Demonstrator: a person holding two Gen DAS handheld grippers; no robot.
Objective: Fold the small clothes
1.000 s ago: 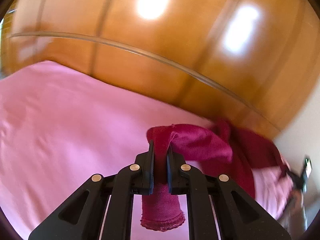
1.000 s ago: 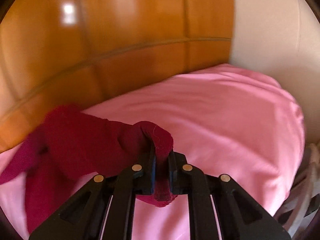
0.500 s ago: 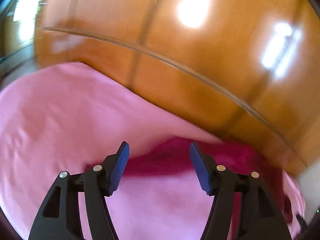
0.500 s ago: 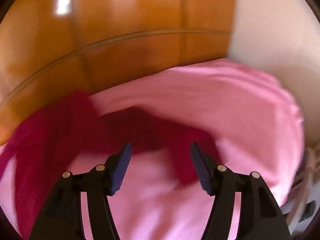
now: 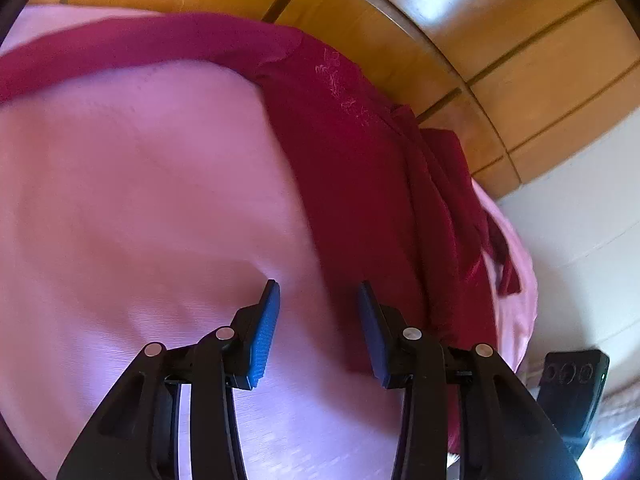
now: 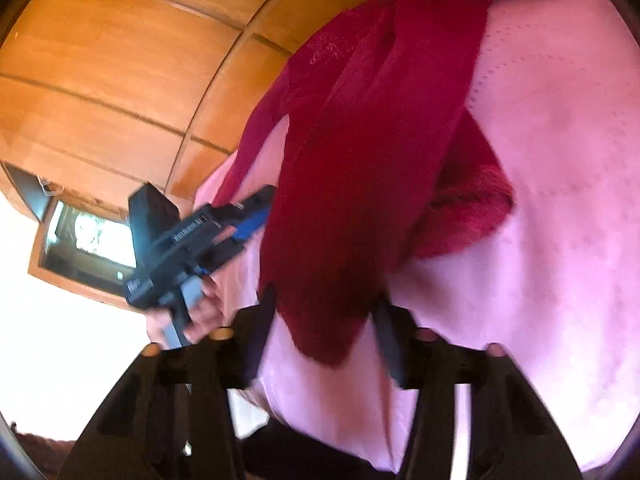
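Lying flat on the pink sheet [image 5: 140,200], the dark red garment [image 5: 360,168] stretches from the far edge of the bed toward the near side, one long strip running off to the left along the wooden panel [image 5: 520,60] and a pale embroidered mark showing on its upper part. From the right wrist view the same garment [image 6: 360,160] ends in a pointed corner that falls between the spread fingers of the right gripper [image 6: 324,316], and a fuzzy cuff of it lies on the sheet [image 6: 560,160] to the right. Left gripper [image 5: 318,312]: jaws parted, blue pads [image 5: 264,336] exposed, nothing between them, tips over the sheet just beside the garment's edge. Right gripper: jaws parted; contact with the cloth cannot be determined owing to blur. The left gripper [image 6: 200,236] is also visible from the right wrist view, held in the person's hand [image 6: 200,312] beside the bed. Wooden panelling [image 6: 100,60] and a framed opening [image 6: 84,240] stand behind.
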